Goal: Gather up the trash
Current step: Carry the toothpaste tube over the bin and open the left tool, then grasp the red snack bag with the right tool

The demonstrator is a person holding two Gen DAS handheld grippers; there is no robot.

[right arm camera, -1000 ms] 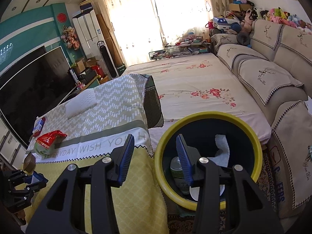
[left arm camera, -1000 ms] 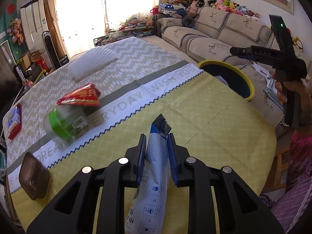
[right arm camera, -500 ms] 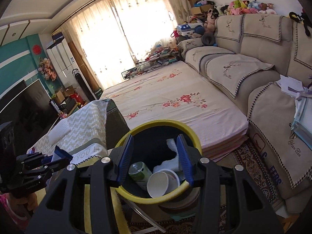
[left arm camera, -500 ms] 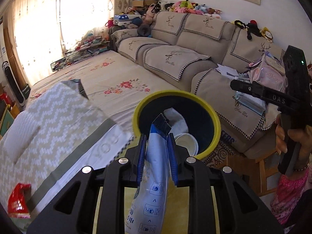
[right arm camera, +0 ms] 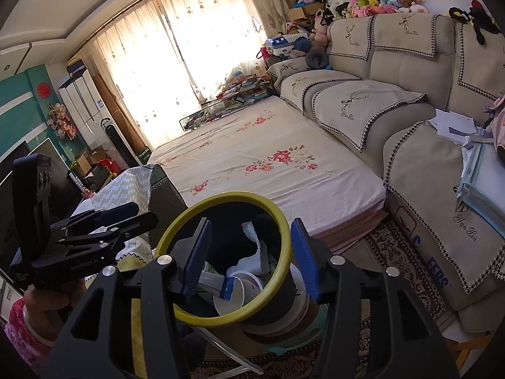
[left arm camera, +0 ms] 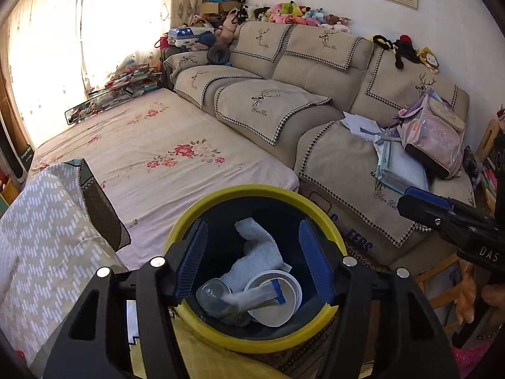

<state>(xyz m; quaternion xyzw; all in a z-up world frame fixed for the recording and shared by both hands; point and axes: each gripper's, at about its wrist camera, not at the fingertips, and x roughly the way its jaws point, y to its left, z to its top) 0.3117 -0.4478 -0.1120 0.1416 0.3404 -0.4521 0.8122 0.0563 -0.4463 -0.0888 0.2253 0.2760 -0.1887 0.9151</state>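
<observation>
A: We are hovering the left gripper [left arm camera: 252, 259] right over the yellow-rimmed bin [left arm camera: 202, 211], and its jaws have just been opening. Nothing is sitting between the blue pads [left arm camera: 192, 259] now; they are standing well apart and empty.

B: And the blue-and-white wrapper [left arm camera: 255, 295]? It is lying inside the bin, resting across the white paper cup [left arm camera: 277, 303] and beside the clear plastic cup [left arm camera: 213, 292], with a crumpled white tissue [left arm camera: 258, 249] behind them. So we are judging the drop as done.

A: The right gripper [right arm camera: 249, 259] is also pointing down at the bin [right arm camera: 277, 218], jaws parted and holding nothing (they have been opening a little too, with only the bin's contents showing through the gap).

B: To finish this step well, we are keeping the left pads wide while we are lifting clear, so no pad is snagging the wrapper [right arm camera: 228, 287] and pulling it back out. We are also steering away from the rim, since a knock could probably tip the bin, which seems to be perched beside the table edge [left arm camera: 41, 221].

A: Then we are turning back toward the table for whatever litter is waiting there; from these views we cannot tell what is left.
</observation>
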